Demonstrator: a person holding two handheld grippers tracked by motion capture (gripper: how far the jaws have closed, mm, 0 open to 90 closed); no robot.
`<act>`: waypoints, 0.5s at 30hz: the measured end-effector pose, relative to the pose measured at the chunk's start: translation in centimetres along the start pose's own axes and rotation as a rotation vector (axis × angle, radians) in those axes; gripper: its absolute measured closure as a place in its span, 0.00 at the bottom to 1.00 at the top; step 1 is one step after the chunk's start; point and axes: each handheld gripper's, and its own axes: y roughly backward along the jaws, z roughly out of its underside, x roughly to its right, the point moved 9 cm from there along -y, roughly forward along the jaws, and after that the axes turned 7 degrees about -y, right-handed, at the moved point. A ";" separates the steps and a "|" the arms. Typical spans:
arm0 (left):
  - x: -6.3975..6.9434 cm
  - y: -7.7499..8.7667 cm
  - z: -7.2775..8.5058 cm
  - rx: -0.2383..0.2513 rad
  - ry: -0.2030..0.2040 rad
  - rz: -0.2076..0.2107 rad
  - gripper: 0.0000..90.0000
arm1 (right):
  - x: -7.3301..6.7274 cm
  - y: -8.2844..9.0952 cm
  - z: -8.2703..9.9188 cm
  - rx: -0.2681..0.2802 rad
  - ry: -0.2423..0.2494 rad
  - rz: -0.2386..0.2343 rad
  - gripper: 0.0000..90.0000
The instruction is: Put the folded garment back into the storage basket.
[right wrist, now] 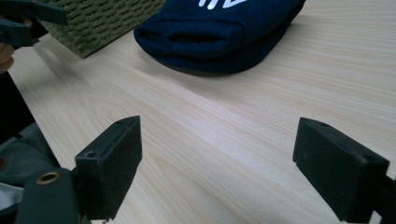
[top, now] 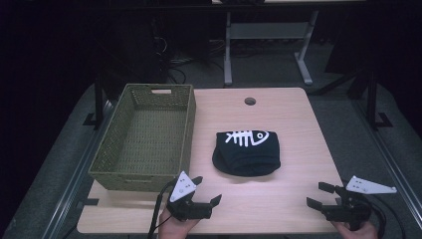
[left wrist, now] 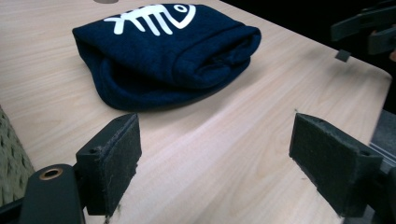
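Approach stage: my left tool (top: 208, 191) and right tool (top: 320, 195) hover spread, empty, near the folded navy fish-skeleton garment (top: 247, 152); next I pinch its near edges toward the left green woven basket (top: 144, 174).

The left tongs (top: 208, 190) are sitting low at the near edge of the high view, jaws standing wide apart with nothing between them. The right tongs (top: 318, 195) are hanging well apart at the near right, jaws equally wide and angled inward, each gripped by a hand from below.

A dim room: grey carpet floor (top: 278, 69) and a white-legged desk (top: 268, 30) behind.
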 end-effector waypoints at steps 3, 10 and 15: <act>0.1 -0.6 -0.3 -0.002 0.004 0.006 0.18 | 0.2 0.3 -0.2 0.018 -0.014 -0.010 0.16; 0.0 -1.4 -1.5 0.007 -0.001 0.012 0.18 | 0.2 0.3 -1.4 0.032 -0.032 -0.027 0.16; -0.4 -2.2 -2.7 0.018 0.025 0.005 0.18 | -0.1 -0.6 -2.8 0.019 -0.021 -0.039 0.16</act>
